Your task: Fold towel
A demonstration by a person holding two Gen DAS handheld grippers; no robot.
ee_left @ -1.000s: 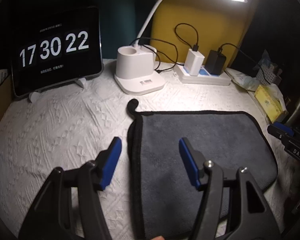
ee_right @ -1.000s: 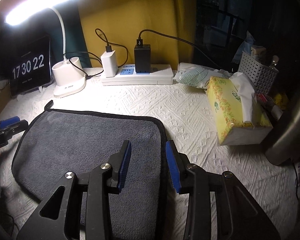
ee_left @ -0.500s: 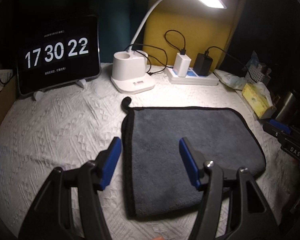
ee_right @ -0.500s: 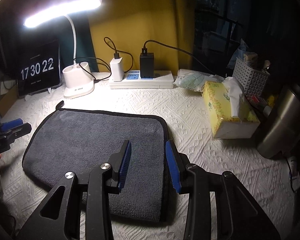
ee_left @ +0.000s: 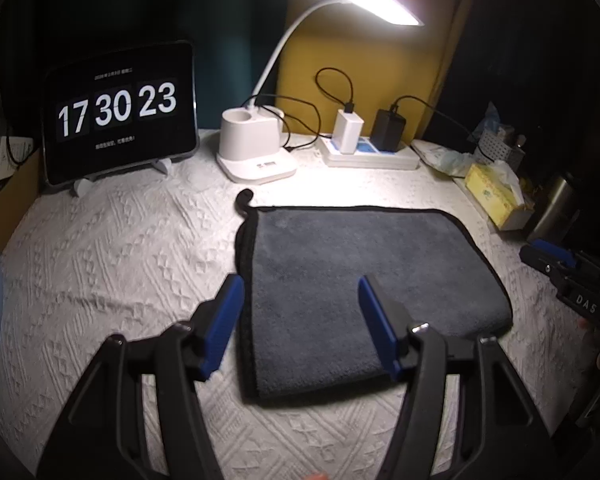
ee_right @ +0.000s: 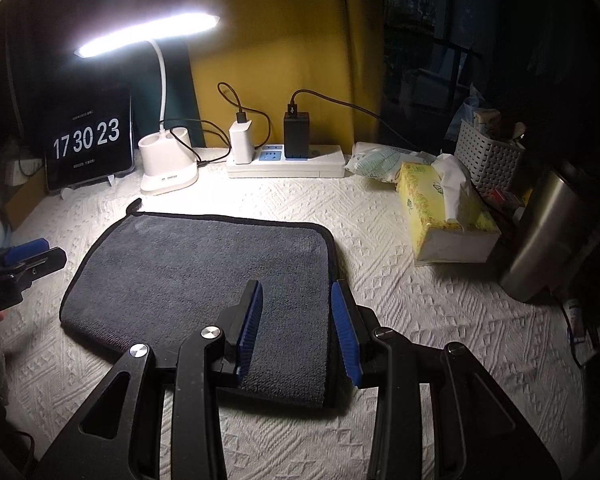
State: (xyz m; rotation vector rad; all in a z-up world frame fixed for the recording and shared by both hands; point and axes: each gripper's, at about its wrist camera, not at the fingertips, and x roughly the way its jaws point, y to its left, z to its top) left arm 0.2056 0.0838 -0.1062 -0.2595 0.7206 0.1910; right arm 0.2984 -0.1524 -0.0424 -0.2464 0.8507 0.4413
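Observation:
A dark grey towel (ee_left: 352, 280) with black trim lies folded flat on the white textured cloth; it also shows in the right wrist view (ee_right: 204, 276). A small black hanging loop (ee_left: 244, 198) sticks out at its far left corner. My left gripper (ee_left: 300, 320) is open and empty, held above the towel's near left edge. My right gripper (ee_right: 296, 324) is open and empty, held above the towel's near right edge. Each gripper shows at the side of the other's view: the right one (ee_left: 556, 264) and the left one (ee_right: 24, 256).
A tablet clock (ee_left: 120, 112), a white desk lamp base (ee_left: 256, 148) and a power strip (ee_left: 368, 152) with chargers stand along the back. A yellow tissue box (ee_right: 444, 212), a white basket (ee_right: 488, 156) and a steel cup (ee_right: 540, 232) stand at the right.
Both grippers have pulled back and up from the towel, so its whole near edge now shows. The towel lies still. Both stay open.

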